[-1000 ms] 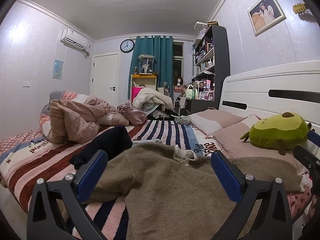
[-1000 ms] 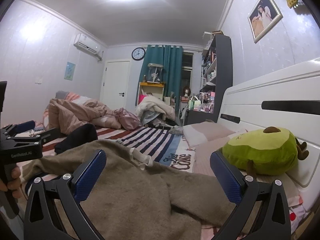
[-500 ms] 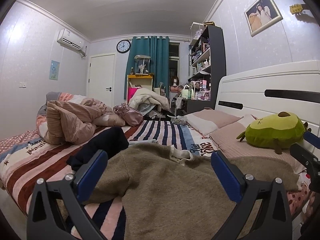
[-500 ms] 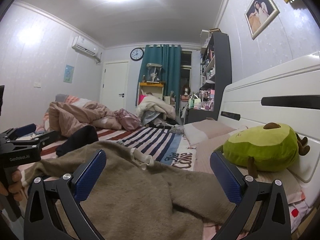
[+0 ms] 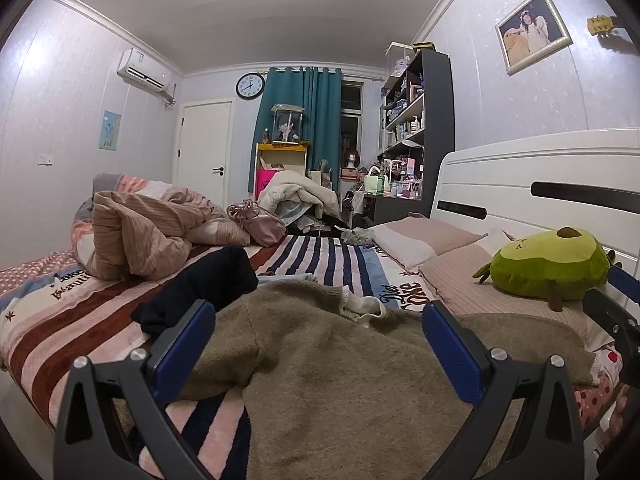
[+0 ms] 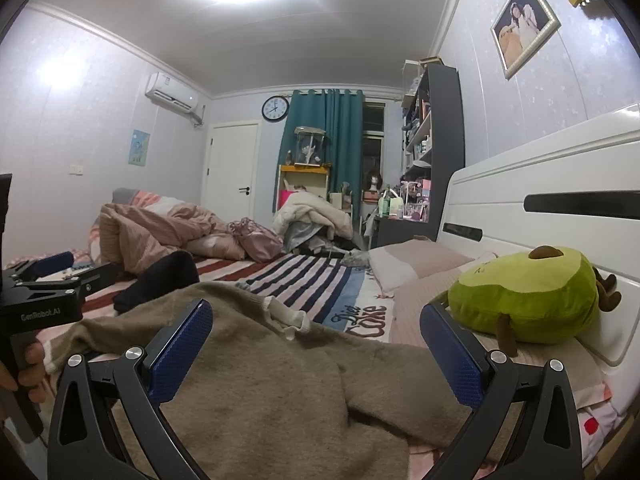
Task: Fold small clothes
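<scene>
A bedroom with pale walls has a big bed (image 5: 312, 256) covered by a striped sheet. On the far wall hang a round clock (image 5: 250, 85) and a green curtain (image 5: 308, 120).

At the left side of the bed, far back, lies a bunched pink blanket (image 5: 136, 236). Just beside it, toward the middle, sits a shiny pink bag (image 5: 256, 224). In front of the blanket lies a dark blue piece of clothing (image 5: 200, 292), which touches the left edge of the brown sweater (image 5: 340, 380).

The brown sweater is spread across the near edge of the bed, from the middle toward the right side. A small white sock (image 5: 362, 305) lies on top of it near its far edge.

The left gripper (image 5: 318, 344) hangs over the sweater. Its jaws are wide apart and hold nothing. In the right wrist view the left gripper shows at the left edge, held by a hand (image 6: 24, 368).

The right gripper (image 6: 316, 344) is also over the sweater, closer to the head of the bed. Its jaws are wide apart too, with nothing between them.

At the right side lie two pink pillows (image 5: 420, 236) against the white headboard (image 5: 540, 176). A green avocado plush toy (image 5: 548, 264) rests on the nearer pillow. A framed picture (image 5: 532, 28) hangs on the wall above.
</scene>
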Tool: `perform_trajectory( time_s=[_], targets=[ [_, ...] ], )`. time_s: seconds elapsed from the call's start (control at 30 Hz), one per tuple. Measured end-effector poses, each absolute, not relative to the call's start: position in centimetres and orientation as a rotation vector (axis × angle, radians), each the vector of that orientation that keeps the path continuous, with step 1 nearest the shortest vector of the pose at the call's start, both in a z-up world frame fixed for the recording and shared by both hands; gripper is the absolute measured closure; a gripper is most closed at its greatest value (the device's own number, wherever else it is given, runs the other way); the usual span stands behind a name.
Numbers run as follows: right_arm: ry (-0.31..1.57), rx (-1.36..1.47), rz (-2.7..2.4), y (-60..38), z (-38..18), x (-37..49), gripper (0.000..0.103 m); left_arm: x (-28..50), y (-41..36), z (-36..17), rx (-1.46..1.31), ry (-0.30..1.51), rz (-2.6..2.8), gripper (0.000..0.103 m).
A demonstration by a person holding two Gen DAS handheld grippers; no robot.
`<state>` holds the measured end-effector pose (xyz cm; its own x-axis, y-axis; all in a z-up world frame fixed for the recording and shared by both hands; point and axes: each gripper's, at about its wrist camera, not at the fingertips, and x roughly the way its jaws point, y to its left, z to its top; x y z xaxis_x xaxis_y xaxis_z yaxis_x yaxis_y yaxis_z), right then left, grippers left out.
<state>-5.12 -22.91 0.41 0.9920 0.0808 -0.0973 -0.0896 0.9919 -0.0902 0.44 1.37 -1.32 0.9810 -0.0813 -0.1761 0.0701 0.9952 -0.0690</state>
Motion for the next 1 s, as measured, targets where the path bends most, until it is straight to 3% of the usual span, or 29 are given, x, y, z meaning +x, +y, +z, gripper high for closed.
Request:
perform_trajectory(
  time_s=[0.63, 1.0],
  targets=[
    [0.123, -0.084, 0.065, -21.5, 0.0, -4.8, 0.000, 1.2, 3.2, -2.3, -0.056, 0.215, -0.060, 0.001],
    [0.229, -0.054, 0.129, -18.9, -4.0, -0.8, 0.000, 3.3, 11.6, -6.8, -0.127, 0.366, 0.070, 0.001]
  ],
)
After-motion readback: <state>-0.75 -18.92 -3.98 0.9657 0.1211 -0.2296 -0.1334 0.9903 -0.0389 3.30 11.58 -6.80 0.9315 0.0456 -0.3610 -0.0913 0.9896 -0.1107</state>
